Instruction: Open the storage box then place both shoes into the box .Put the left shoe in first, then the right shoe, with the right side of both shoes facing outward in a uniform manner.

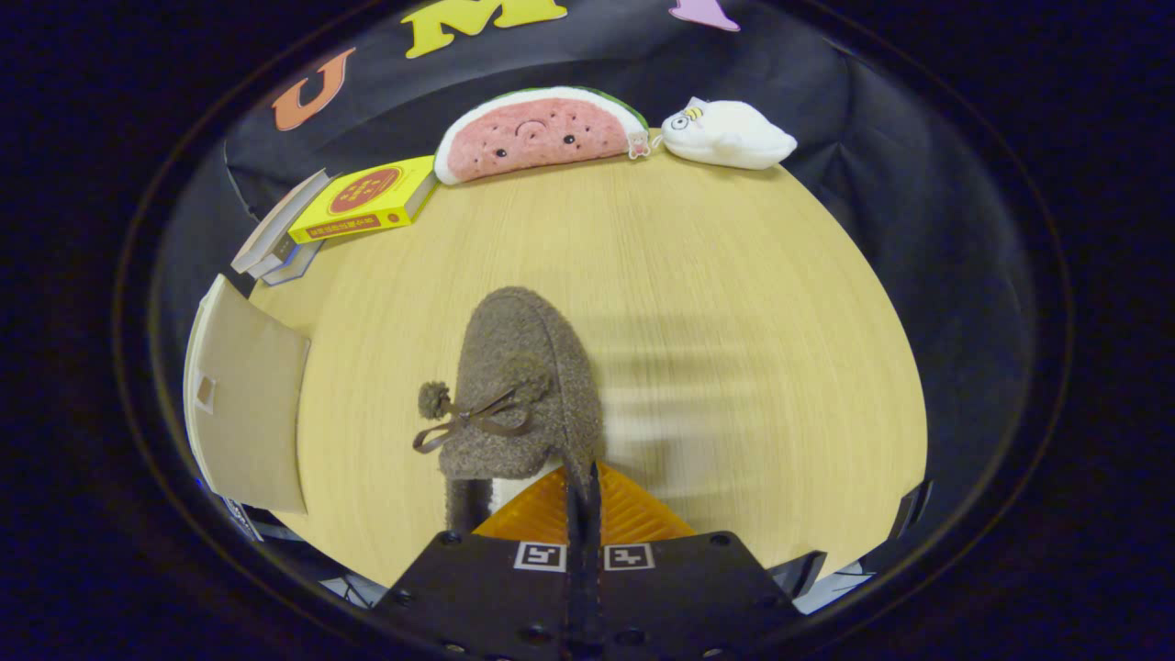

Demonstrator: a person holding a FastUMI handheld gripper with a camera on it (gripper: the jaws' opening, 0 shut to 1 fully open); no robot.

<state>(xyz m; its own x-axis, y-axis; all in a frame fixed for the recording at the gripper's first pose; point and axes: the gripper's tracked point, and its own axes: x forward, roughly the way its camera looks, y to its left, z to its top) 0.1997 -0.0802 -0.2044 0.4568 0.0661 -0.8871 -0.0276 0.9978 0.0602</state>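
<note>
A fuzzy brown shoe with a ribbon bow and pompom hangs just ahead of my fingers, its toe pointing away from me. My gripper is shut on the shoe's right side wall near the heel opening, the fingers pressed close together with the edge pinched between them. The shoe is lifted over the wooden table and throws a blurred shadow to its right. A cardboard storage box stands to the left of the shoe, showing one flat tan side; I cannot see into it.
Along the table's far edge sit a yellow book on a stack of other books, a watermelon-slice plush and a white plush toy. Black cloth walls close in the table.
</note>
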